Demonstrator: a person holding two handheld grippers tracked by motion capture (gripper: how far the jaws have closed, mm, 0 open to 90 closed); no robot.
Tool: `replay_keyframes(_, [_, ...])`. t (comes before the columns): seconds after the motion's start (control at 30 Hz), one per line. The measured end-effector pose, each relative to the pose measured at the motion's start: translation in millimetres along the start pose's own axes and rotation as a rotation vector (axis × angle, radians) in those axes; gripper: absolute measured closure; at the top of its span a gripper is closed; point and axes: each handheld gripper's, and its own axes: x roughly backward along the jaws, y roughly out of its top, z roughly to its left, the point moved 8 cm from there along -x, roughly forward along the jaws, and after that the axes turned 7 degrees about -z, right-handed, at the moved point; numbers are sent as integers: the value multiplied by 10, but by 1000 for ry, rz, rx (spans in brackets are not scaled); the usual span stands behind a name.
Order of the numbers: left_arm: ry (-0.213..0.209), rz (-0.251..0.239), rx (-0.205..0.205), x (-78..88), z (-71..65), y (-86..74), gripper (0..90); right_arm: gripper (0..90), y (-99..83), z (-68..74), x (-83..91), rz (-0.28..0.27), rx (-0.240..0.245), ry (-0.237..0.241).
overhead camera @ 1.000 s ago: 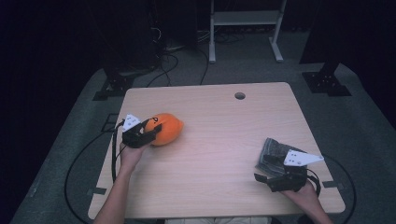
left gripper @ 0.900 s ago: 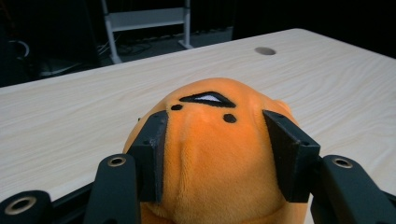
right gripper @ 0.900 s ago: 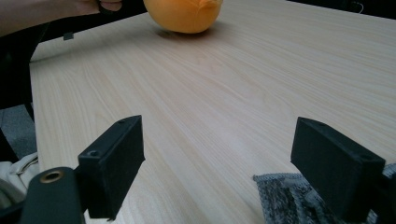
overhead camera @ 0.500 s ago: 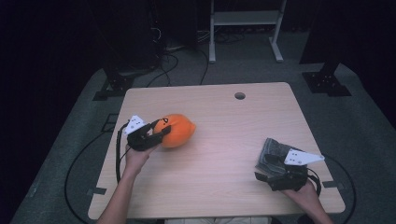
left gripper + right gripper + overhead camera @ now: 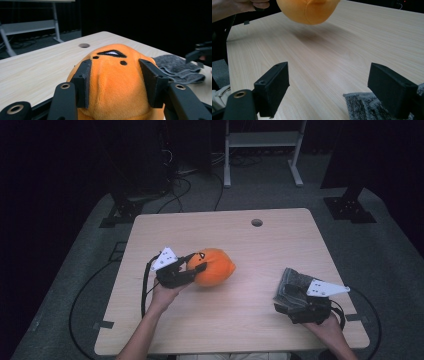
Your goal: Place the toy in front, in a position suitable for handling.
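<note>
Midway across a pale wooden desk (image 5: 260, 245), the left gripper (image 5: 192, 268) has its jaws clamped on an orange plush toy (image 5: 216, 266), the pads pressing into the soft fabric on either side. Seen from the left gripper view, the plush toy (image 5: 112, 82) bulges between the two black jaws, its stitched black-and-white face marks turned upward. From the right gripper view, the underside of the toy (image 5: 308, 11) hangs clear of the desk (image 5: 352, 45), a soft shadow lying on the wood beneath it, with the left hand (image 5: 234, 7) at the upper left edge. In the high view the toy sits left of the desk's centre, held out from the left hand (image 5: 167, 292) that comes in from the near edge.

At the near right corner, the right gripper (image 5: 300, 302) rests by a folded grey cloth (image 5: 292, 282), which lies flat on the desk well apart from the toy. Its jaws stand wide open with nothing between them, as the right gripper view shows; the grey cloth (image 5: 362, 106) lies just beside the right-hand jaw there. The same cloth (image 5: 175, 67) appears beyond the toy in the left gripper view.

A small round hole (image 5: 257, 222) marks the desk's far side, and a white metal stand (image 5: 262, 145) sits on the dark floor beyond.
</note>
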Motion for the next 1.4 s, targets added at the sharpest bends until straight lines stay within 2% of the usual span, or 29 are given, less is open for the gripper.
replay_keyframes(0.3, [-67, 4, -18, -163, -253, 9, 476, 161, 14, -18, 34, -13, -5, -5])
replay_keyframes(0.73, [-136, 23, -35, -294, -525, -139, 474, 161, 24, -39, 58, -25, -7, -11])
replay_keyframes(1.0, [-141, 22, -41, -308, -573, -228, 475, 162, 32, -89, 83, -35, -11, -25])
replay_keyframes(1.1, [-145, 14, -32, -312, -592, -239, 475, 162, 36, -104, 93, -39, -14, -30])
replay_keyframes(1.4, [-171, 66, -55, -345, -693, -412, 469, 162, 36, -146, 129, -45, -17, -46])
